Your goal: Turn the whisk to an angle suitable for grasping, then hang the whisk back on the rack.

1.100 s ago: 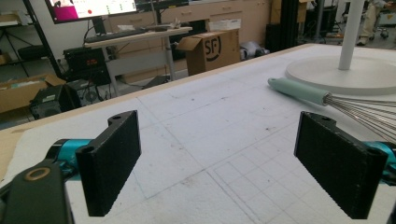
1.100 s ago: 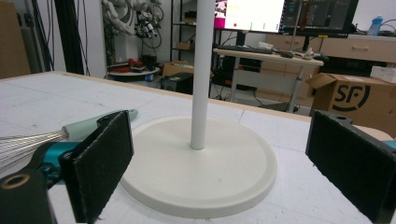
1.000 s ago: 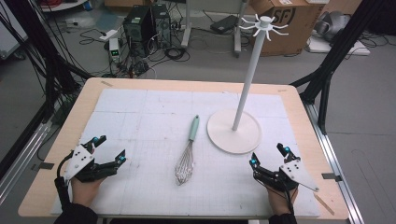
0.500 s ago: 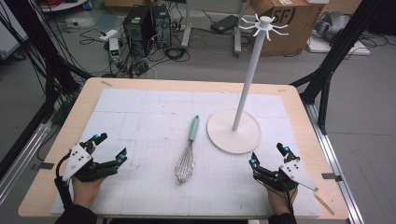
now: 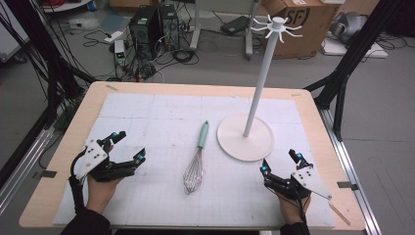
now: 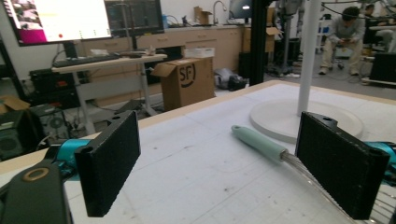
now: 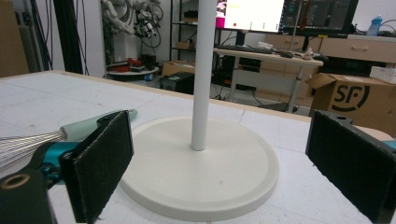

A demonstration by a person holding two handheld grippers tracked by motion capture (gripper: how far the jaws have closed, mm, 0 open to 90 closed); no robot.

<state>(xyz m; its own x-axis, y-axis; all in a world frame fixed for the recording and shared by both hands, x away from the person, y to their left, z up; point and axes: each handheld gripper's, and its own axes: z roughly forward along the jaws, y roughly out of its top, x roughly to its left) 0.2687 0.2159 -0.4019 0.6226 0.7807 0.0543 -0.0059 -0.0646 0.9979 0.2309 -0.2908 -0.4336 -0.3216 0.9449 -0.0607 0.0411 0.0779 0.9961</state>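
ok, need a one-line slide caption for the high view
Both open tools, left and right, rest near the table's front edge, flanking a whisk lying beside a white hook stand.

A cardboard box (image 5: 301, 22) and computer towers (image 5: 155, 22) stand on the floor beyond the table.

Beyond my surface (image 5: 58, 166) I saw a grey floor (image 5: 386, 98) strewn with cables (image 5: 183, 54), computer towers (image 5: 151, 22), a cardboard box (image 5: 298, 19), and lit monitors (image 7: 250, 14) over desks.
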